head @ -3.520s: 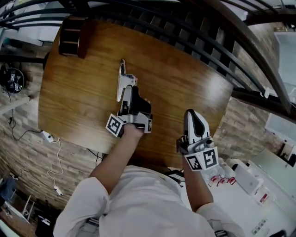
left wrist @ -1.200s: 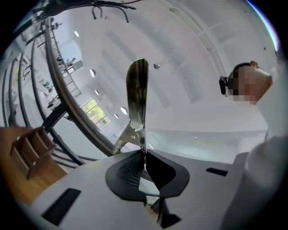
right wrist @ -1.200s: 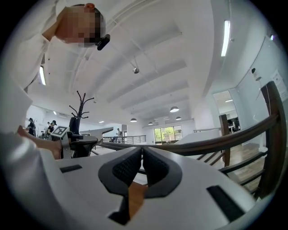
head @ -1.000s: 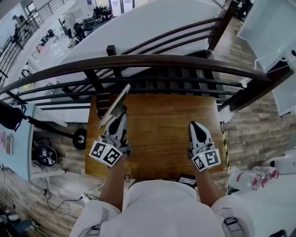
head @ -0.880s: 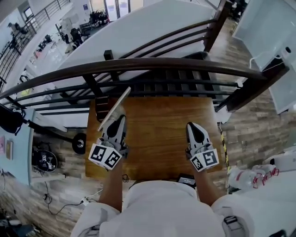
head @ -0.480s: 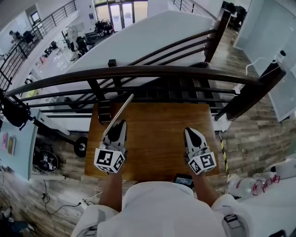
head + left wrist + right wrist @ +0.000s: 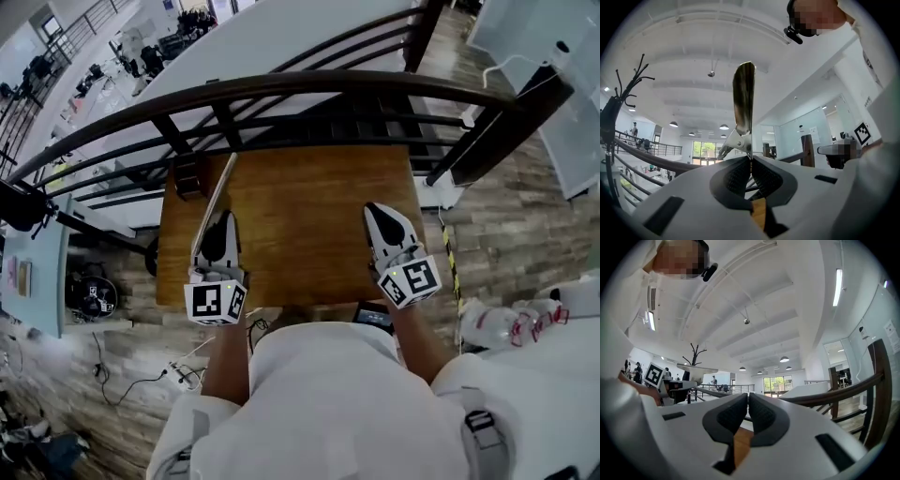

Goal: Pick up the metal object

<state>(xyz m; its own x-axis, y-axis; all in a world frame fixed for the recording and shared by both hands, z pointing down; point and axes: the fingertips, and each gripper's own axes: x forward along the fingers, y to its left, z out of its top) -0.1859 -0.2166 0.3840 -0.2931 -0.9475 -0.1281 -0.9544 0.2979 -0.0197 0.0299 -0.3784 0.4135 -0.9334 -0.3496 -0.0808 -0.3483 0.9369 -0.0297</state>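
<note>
The metal object [image 7: 221, 183] is a long flat polished bracket. My left gripper [image 7: 219, 219] is shut on its near end and holds it in the air above the left side of the wooden table [image 7: 309, 216]. In the left gripper view the metal object [image 7: 743, 101] stands straight up out of the closed left gripper [image 7: 751, 161]. My right gripper [image 7: 380, 212] hovers over the table's right side, shut. In the right gripper view the right gripper [image 7: 748, 400] has its pads together with nothing between them.
A dark curved wooden railing [image 7: 281, 86] runs just beyond the table. A small dark box [image 7: 190, 175] sits at the table's far left corner. A dark flat device [image 7: 373, 317] lies at the near edge. Cables trail on the floor to the left.
The metal object, which lay flat on the table under the left gripper, now hangs lifted in that gripper. Over the last second both grippers stayed side by side while the head view shifted.
</note>
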